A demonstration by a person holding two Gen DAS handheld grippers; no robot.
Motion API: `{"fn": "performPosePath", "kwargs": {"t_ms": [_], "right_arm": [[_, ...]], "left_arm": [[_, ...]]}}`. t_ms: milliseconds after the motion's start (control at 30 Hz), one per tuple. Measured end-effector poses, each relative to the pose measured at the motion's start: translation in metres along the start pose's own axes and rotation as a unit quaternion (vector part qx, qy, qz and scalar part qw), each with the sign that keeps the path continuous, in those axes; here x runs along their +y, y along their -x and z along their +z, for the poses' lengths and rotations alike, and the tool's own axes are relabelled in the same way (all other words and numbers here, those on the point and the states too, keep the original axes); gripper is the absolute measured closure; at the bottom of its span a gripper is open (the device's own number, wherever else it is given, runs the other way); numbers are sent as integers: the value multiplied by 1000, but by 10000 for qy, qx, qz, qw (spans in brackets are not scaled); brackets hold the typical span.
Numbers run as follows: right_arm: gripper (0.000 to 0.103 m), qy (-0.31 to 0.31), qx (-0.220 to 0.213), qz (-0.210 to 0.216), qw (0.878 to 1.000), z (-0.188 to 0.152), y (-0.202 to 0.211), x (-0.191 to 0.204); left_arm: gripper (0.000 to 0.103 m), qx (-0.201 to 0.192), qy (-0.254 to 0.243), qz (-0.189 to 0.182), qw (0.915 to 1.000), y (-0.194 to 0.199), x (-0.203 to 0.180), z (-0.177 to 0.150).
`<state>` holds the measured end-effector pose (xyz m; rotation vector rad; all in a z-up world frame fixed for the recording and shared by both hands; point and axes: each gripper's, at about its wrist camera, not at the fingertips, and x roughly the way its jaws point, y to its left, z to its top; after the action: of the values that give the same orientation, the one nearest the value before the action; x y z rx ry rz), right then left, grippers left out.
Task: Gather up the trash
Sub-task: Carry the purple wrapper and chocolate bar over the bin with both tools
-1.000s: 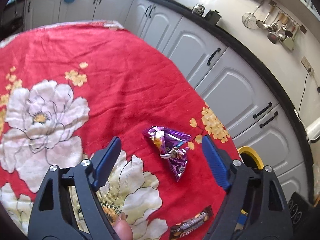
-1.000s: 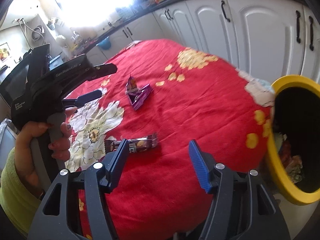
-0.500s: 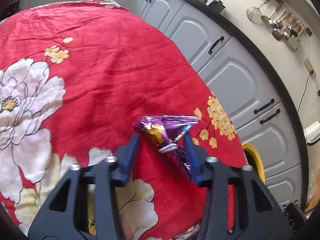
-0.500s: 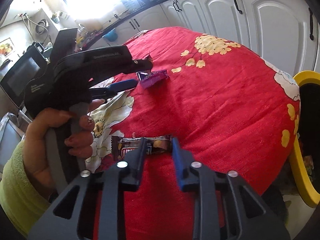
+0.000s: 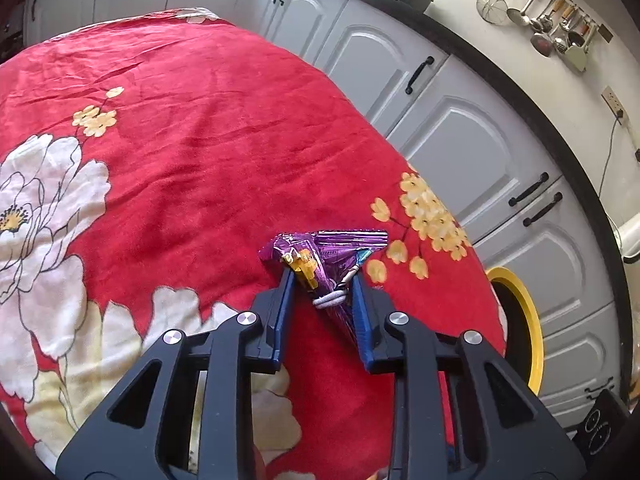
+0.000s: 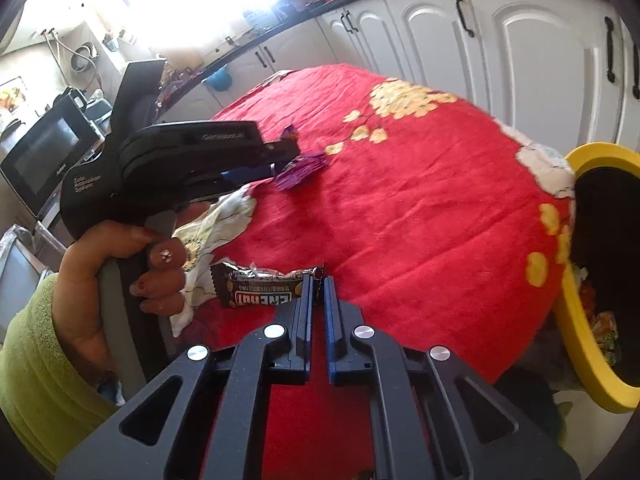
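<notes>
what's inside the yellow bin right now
In the right wrist view, the yellow bin holds some crumpled colourful wrappers low against its near wall. The rest of the inside is dark, and the frame edge cuts it off, so anything deeper is hidden.

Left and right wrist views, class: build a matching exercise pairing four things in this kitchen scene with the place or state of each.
Things:
1. purple wrapper
2. brown snack bar wrapper
3. yellow-rimmed bin
4. ladles

Places or states:
A. hanging on the wall
B. beside the table edge, trash inside
C. pinched by the left gripper
D. pinched at one end by the right gripper

Pairs: 1-C, 2-D, 3-B, 4-A
</notes>
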<state>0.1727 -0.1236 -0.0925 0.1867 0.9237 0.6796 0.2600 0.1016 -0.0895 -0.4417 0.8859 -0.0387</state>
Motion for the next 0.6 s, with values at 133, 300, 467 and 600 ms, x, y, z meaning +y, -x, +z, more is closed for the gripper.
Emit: {"fn": "performPosePath", "kwargs": {"t_ms": [133, 300, 467, 600], "right_arm": [[99, -124, -182, -147, 9996, 3, 14, -17], [99, -250, -491, -363, 9978, 8, 35, -37], [102, -434, -796, -562, 9943, 12, 58, -59], [102, -587, -963, -681, 9913, 13, 70, -76]], "left_arm": [[84, -65, -132, -82, 9999, 6, -12, -4], [84, -227, -360, -170, 9989, 16, -35, -8], [84, -342, -646, -248, 9970, 23, -61, -11], [84, -360, -809, -341, 9955, 23, -82, -13]]}}
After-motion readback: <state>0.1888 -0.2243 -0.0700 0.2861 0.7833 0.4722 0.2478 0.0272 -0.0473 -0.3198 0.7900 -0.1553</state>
